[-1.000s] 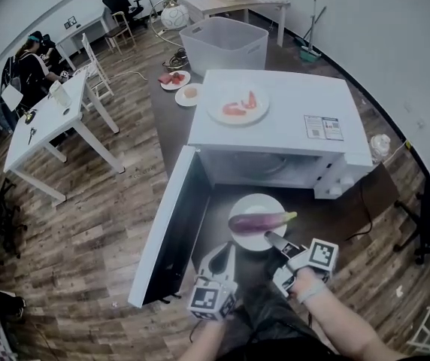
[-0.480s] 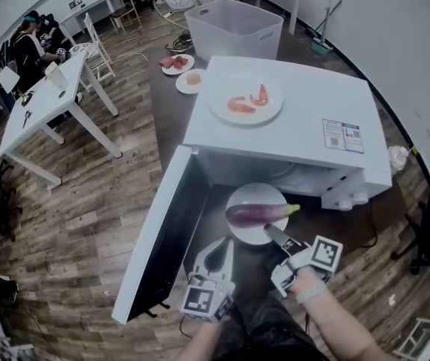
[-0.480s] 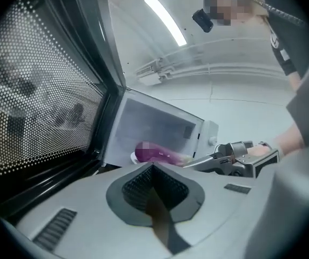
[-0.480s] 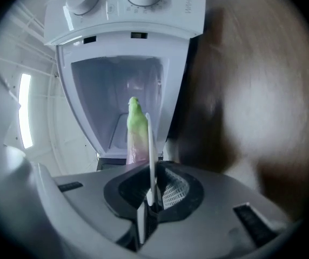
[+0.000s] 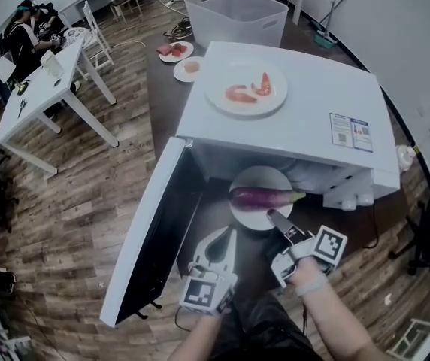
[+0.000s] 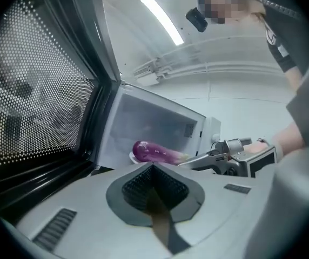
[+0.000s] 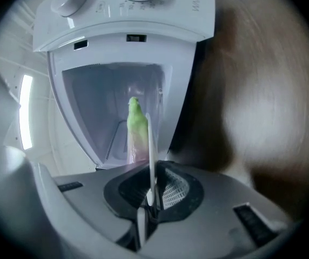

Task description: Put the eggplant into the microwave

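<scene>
Right gripper [image 5: 274, 218] pinches the plate [image 5: 249, 180] rim, eggplant [image 5: 263, 197] aboard, at the microwave [image 5: 298, 126] mouth; left gripper [image 5: 228, 236] closed, empty, near-left.

The purple eggplant [image 5: 264, 197], green stem end pointing right, lies sideways on a white plate [image 5: 251, 219] right at the mouth of the microwave [image 5: 290, 119]. Microwave's a white box with its door [image 5: 143, 247] swung wide open to the left.
</scene>
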Tool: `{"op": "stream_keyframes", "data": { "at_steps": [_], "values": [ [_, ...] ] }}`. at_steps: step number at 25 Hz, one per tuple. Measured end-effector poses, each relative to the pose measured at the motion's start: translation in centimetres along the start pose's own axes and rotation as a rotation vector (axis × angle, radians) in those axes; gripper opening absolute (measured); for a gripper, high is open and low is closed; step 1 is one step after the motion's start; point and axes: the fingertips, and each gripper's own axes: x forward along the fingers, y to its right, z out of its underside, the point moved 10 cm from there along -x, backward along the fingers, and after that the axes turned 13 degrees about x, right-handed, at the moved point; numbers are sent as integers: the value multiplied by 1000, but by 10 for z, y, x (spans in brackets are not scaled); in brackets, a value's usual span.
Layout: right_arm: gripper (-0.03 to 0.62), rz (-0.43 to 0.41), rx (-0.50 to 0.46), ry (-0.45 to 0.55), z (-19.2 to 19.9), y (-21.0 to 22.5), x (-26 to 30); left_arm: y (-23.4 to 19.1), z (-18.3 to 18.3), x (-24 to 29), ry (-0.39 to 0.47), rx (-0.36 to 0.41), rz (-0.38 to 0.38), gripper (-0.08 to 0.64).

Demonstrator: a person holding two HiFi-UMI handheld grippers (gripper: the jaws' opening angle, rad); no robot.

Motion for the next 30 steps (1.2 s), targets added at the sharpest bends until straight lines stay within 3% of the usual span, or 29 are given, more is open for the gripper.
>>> {"op": "stream_keyframes", "data": {
  "at_steps": [18, 30],
  "values": [
    [21, -55, 14, 104, -13, -5, 25, -2, -3, 43, 75, 40, 65, 2],
    [26, -35, 2, 143, -19, -11, 39, 0, 4, 67, 87, 48, 147, 2]
  ]
}}
